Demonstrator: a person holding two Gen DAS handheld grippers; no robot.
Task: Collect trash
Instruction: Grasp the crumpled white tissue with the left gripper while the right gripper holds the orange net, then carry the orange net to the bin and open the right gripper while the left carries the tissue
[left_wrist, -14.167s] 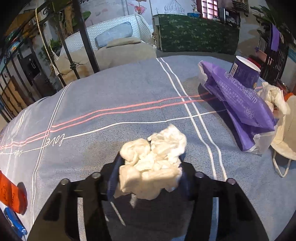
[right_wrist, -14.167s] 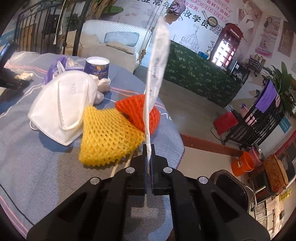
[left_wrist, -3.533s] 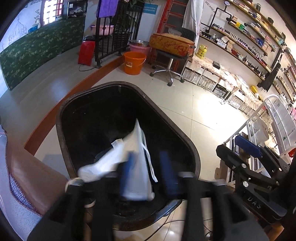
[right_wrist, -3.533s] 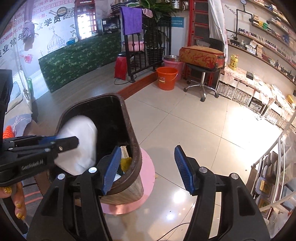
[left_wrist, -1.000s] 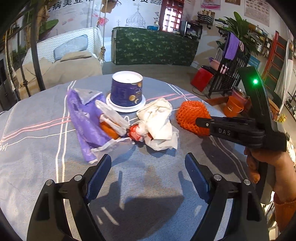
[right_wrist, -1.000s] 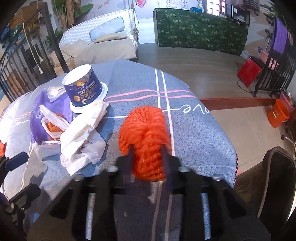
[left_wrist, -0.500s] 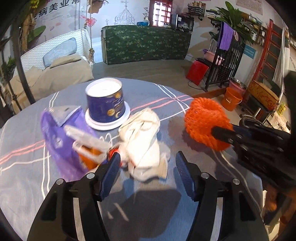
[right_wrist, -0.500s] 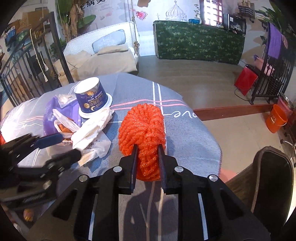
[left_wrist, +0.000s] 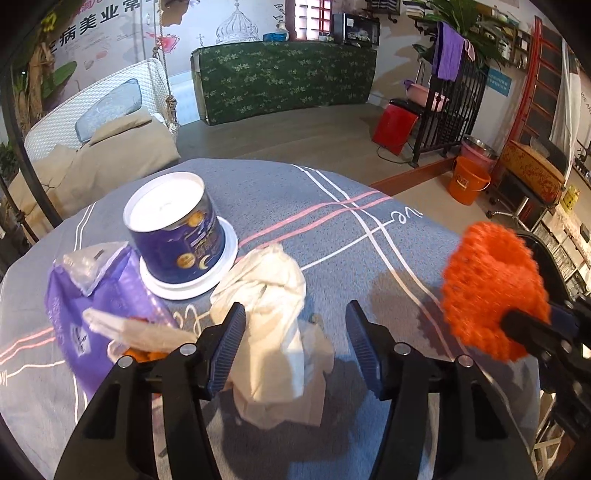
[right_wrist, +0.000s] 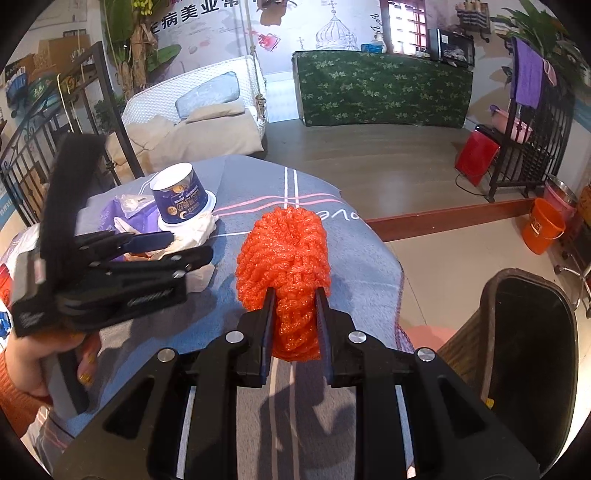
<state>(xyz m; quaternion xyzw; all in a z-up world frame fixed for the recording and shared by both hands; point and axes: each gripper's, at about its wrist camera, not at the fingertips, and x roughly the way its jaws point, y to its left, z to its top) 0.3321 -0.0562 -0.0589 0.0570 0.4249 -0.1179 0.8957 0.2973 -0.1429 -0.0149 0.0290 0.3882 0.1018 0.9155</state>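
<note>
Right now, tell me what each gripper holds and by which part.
The right gripper pinches the orange foam net by its near, lower end. The left gripper holds nothing: its fingers are closing around the crumpled white paper, not yet pressing it.

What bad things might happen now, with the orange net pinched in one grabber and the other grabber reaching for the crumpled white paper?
The orange foam net is squashy and the right gripper pinches only its lower end, so it might slip out before reaching the bin.

The left gripper is closing around the crumpled white paper, which lies right beside the purple cup. It might nudge the cup or grab only a loose flap.
</note>
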